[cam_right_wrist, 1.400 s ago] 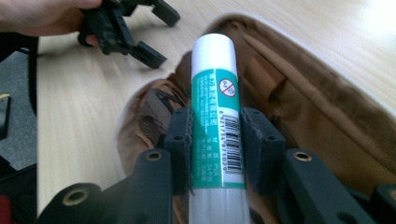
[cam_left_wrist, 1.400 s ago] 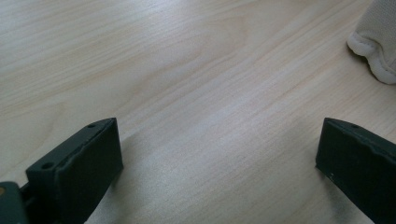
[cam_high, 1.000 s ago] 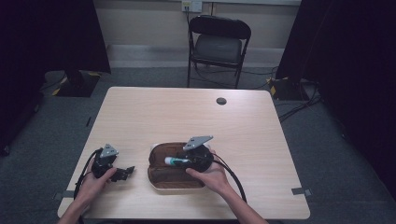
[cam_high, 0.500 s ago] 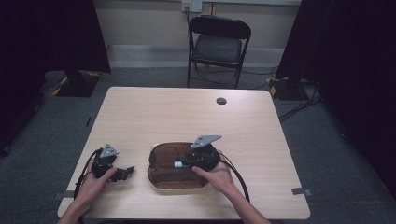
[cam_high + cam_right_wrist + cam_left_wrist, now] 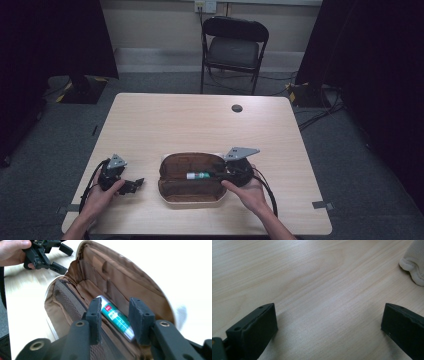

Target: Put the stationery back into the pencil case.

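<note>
An open brown case with a cream outer edge lies near the table's front edge. A green-and-white tube rests inside it. In the right gripper view the tube lies slanted on the lining of the case, low between the jaws of my right gripper. A gap shows at the right jaw, so that gripper is open at the case's right end. My left gripper lies on the table left of the case, its jaws wide apart over bare wood. The right gripper view shows it in a hand.
A small black round disc sits near the table's far edge. A black folding chair stands behind the table. The case's cream edge shows at the upper right of the left gripper view. Light wood stretches across the far half.
My right gripper has drawn back to the right, toward the case's right end, and the tube now lies lower in the case. The left gripper has stayed put.
</note>
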Available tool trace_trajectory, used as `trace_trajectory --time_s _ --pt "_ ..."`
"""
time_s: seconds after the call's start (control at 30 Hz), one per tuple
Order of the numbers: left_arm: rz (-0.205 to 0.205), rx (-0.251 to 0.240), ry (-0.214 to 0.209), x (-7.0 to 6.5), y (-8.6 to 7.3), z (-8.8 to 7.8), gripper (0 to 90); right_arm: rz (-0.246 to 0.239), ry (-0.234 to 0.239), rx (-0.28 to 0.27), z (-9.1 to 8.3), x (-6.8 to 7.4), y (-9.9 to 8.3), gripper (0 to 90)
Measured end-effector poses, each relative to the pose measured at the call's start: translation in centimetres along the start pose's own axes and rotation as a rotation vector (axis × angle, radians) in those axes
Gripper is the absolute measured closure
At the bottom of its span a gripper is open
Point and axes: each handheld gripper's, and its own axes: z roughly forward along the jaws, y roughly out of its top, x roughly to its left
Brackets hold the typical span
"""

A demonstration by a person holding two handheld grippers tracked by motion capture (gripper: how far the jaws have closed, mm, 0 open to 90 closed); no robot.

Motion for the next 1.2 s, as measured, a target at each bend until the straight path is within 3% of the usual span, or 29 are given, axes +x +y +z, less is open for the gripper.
trace_trajectory --time_s 0.27,0.53,0.73,0.9,1.2 --pt "-0.002 -0.001 0.000 0.0 0.0 0.0 0.0 0.011 -0.040 -0.029 -2.5 -0.5 -0.9 61.4" --pt "-0.015 -0.001 0.008 0.0 0.0 0.0 0.0 0.075 -0.104 -0.039 -4.7 -2.4 -2.8 59.3" --pt "-0.015 -0.001 0.008 0.0 0.0 0.0 0.0 0.116 -0.177 -0.062 -6.5 -4.3 -4.5 56.2" --pt "-0.015 -0.001 0.009 0.0 0.0 0.0 0.0 0.167 -0.225 -0.042 -7.2 -5.9 -6.3 52.6" --pt "-0.015 -0.001 0.007 0.0 0.0 0.0 0.0 0.234 -0.372 -0.002 -8.9 -8.7 -9.9 38.1"
